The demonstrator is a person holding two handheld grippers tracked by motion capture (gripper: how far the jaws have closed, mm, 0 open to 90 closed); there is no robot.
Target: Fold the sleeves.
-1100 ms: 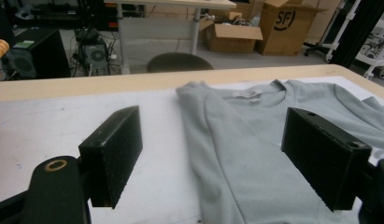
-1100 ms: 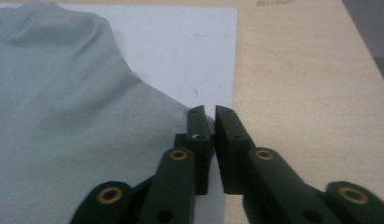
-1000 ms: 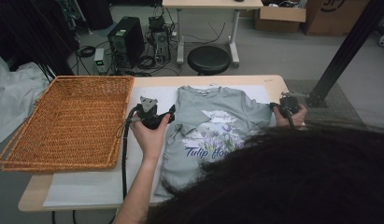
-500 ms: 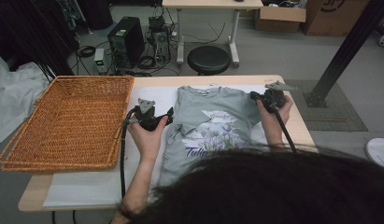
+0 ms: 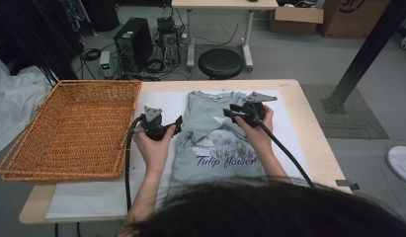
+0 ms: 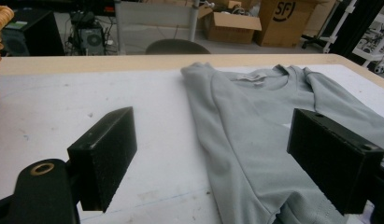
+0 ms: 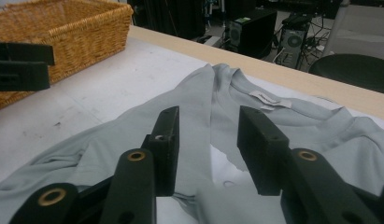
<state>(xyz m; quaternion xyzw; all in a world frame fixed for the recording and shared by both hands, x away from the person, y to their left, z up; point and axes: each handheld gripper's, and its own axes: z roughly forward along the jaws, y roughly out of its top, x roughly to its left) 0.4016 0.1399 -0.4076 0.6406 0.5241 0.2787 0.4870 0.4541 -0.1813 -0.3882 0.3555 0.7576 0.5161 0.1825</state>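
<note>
High view showed a grey T-shirt (image 5: pixel 218 143) lying on the white sheet (image 5: pixel 97 197) that covered the table (image 5: pixel 309 138), at the centre of the frame, its collar toward the far edge and its sleeves folded in over the body; purple flowers and the words "Tulip flower" sat on its lower part. A wicker basket (image 5: pixel 72 128) stood on the table at the left of the frame, just beside the sheet.

At left of centre, the left hand-held gripper (image 5: pixel 177 126) hovered by the shirt's left edge. In the left gripper view its jaws stood wide apart with nothing pinched, one over the bare sheet, the other over the grey cloth (image 6: pixel 255 140).

Above centre, the right hand-held gripper (image 5: pixel 230 112) was over the shirt's chest, pointing toward the left of the frame. Its jaws had just been opening; in the right gripper view they stood partly spread above the folded-in sleeve (image 7: pixel 147 126), with no cloth gripped between them. The collar label (image 7: pixel 269 99) lay just beyond the jaws.
</note>
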